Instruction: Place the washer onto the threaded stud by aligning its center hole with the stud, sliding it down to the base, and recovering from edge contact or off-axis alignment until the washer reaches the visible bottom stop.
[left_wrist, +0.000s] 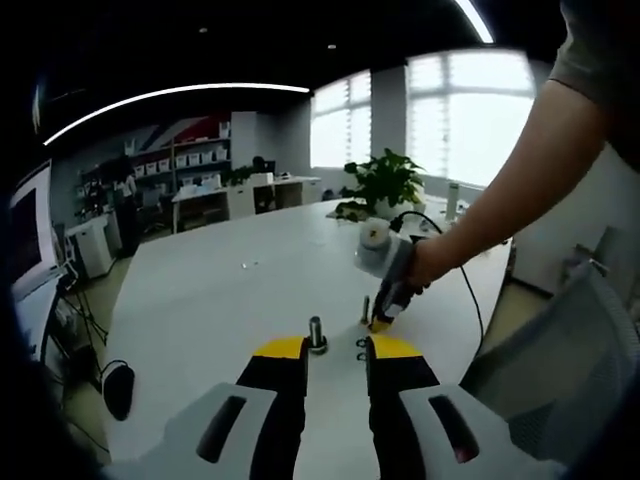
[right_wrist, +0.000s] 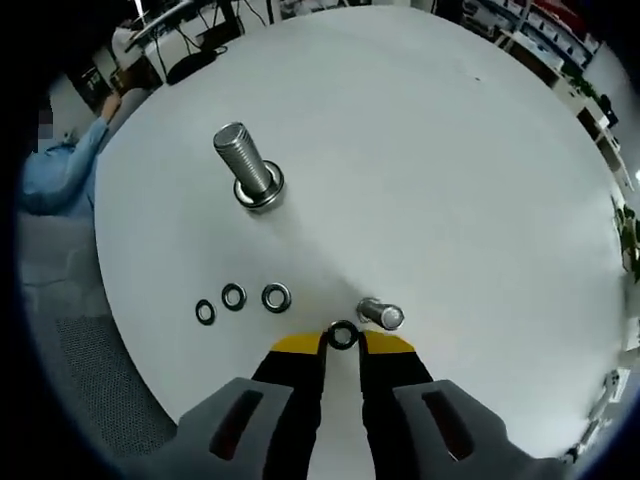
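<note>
A: Spanning both views, the round white tabletop (right_wrist: 430, 150) carries the hardware. What is the largest piece on it?

B: In the right gripper view, a large upright threaded steel stud (right_wrist: 246, 165) on a flanged base stands at about eleven o'clock from the jaws, with nothing on its shaft. A smaller short steel stud (right_wrist: 380, 314) lies just at one o'clock from the yellow jaw tips.

A: And the washer?

B: The right gripper (right_wrist: 342, 340) has its yellow-tipped black jaws clenched on a small dark metal ring washer (right_wrist: 343, 335), held just beside the smaller stud. Three loose ring washers (right_wrist: 240, 298) lie in a row on the table at ten o'clock from the tips.

A: The other tool?

B: In the left gripper view, the left gripper (left_wrist: 336, 347) hangs with its jaws parted and nothing between them, the large stud at twelve o'clock from the left tip. A person's hand (left_wrist: 430, 262) works the right gripper at one o'clock, near a potted green plant (left_wrist: 383, 180).
</note>
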